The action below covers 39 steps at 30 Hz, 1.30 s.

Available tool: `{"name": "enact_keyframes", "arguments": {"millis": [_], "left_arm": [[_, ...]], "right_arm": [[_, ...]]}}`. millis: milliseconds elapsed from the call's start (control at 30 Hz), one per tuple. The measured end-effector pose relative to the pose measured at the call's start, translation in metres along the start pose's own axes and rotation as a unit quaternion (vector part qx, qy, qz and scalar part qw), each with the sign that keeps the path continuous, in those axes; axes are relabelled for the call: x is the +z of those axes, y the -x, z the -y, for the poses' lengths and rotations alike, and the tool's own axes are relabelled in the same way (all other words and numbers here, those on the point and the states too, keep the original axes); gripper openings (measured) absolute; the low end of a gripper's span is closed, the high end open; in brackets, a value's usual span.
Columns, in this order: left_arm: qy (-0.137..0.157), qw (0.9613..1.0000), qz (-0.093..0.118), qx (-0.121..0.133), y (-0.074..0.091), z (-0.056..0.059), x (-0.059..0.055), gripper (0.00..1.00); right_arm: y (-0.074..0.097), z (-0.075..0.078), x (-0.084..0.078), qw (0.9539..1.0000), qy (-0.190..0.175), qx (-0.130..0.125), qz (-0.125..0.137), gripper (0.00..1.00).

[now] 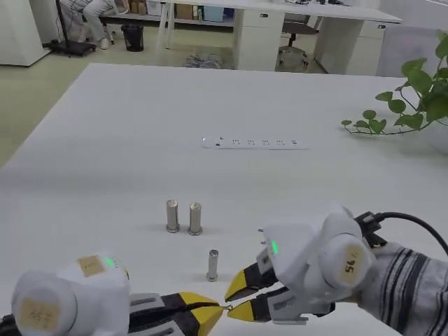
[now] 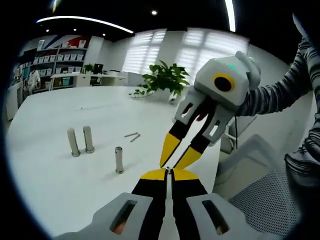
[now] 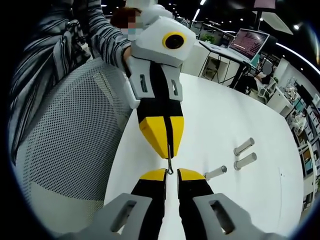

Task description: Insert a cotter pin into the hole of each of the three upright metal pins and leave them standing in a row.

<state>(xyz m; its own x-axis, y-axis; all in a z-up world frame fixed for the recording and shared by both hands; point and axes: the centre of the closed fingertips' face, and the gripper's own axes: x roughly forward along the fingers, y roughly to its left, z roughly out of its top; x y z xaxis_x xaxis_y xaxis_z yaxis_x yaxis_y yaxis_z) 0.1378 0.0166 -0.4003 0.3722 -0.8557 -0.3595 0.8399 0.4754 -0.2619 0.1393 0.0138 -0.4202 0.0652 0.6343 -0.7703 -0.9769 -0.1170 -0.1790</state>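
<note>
Clamps one cotter [image 3: 170, 164] in left gripper [image 2: 169, 174], nearside of front pin [image 1: 213, 265]; brackets it with right gripper [image 3: 172, 175], jaws apart. Shows no cotter through front pin or pair [image 1: 173, 215] behind. Likely leaves all three insertions, with spares [image 2: 132, 136] right of front pin.

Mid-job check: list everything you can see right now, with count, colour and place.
metal pins: three, silver, upright on the table; two side by side, one nearer the grippers
cotter pin: one, dark, at the left gripper's tip
small loose pins: two, grey, lying flat beyond the single pin
power strip: one, white, mid-table
plant: one, green, table's right edge
table: one, white
left gripper: yellow-tipped, shut
right gripper: yellow-tipped, slightly open
sleeve: one, striped
</note>
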Motion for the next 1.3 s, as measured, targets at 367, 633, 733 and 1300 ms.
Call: {"name": "enact_keyframes", "arguments": {"millis": [367, 633, 733, 1300], "left_arm": [[-0.056, 0.9974, -0.016, -0.043, 0.002, 0.012, -0.001, 0.00], [-0.076, 0.9950, -0.031, -0.057, 0.005, 0.016, -0.004, 0.00], [-0.075, 0.9955, -0.033, -0.048, 0.005, 0.013, -0.005, 0.00], [-0.050, 0.9984, -0.025, 0.006, -0.005, -0.002, -0.008, 0.13]], "right_arm": [[-0.001, -0.016, 0.002, 0.9992, -0.012, 0.036, 0.007, 0.00], [-0.001, -0.021, 0.003, 0.9987, -0.018, 0.048, 0.005, 0.00], [-0.001, -0.018, 0.002, 0.9990, -0.016, 0.041, 0.000, 0.00], [0.003, -0.001, -0.013, 0.9992, -0.017, -0.001, -0.035, 0.00]]}}
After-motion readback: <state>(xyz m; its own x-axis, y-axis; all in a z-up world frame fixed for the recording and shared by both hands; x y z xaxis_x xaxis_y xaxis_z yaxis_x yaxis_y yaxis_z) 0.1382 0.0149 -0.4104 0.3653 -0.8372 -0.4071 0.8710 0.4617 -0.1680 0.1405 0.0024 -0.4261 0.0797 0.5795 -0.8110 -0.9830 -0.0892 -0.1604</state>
